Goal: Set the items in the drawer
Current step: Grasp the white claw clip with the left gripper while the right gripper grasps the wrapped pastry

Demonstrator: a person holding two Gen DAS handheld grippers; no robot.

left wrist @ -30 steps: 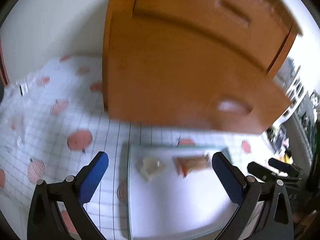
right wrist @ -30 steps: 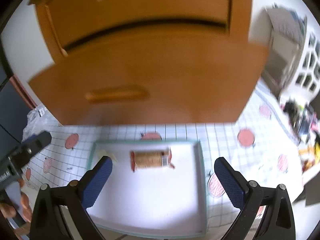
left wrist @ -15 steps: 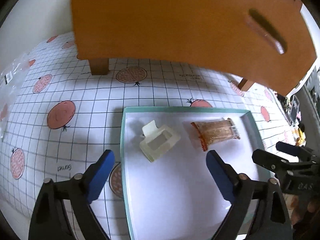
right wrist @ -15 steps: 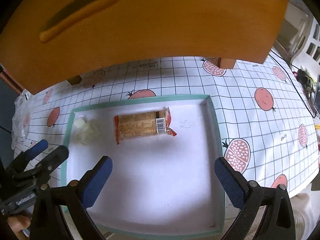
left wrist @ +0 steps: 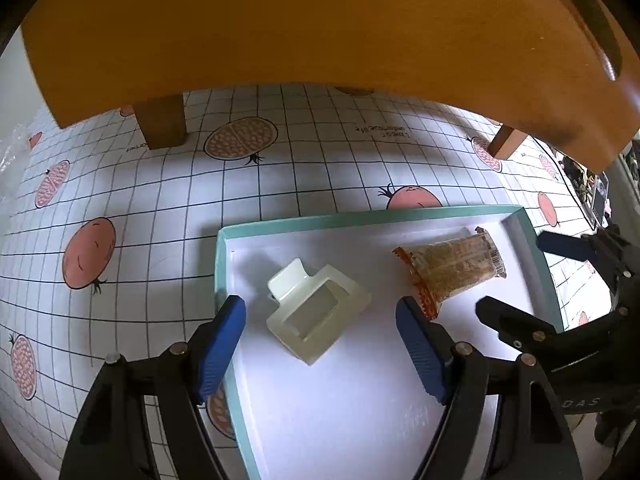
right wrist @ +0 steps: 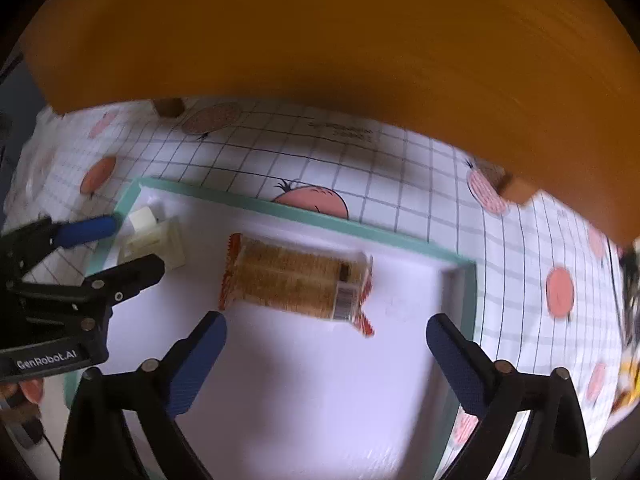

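Now both grippers are hovering open over the tray [left wrist: 360, 218]: left gripper [left wrist: 320, 328] straddling the stiff, slippery hair clip [left wrist: 316, 308]; right gripper [right wrist: 326, 330] nearing the light, crinkly cracker packet [right wrist: 296, 280], probably best pinched mid-body.

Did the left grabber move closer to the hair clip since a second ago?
Yes. The left grabber has come down and forward toward the tray: the hair clip lay far ahead of its fingers earlier, and now sits right between the open blue tips.

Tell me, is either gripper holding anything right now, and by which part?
Nothing is held. The left gripper is open around the hair clip, and the right gripper is open before the snack packet.
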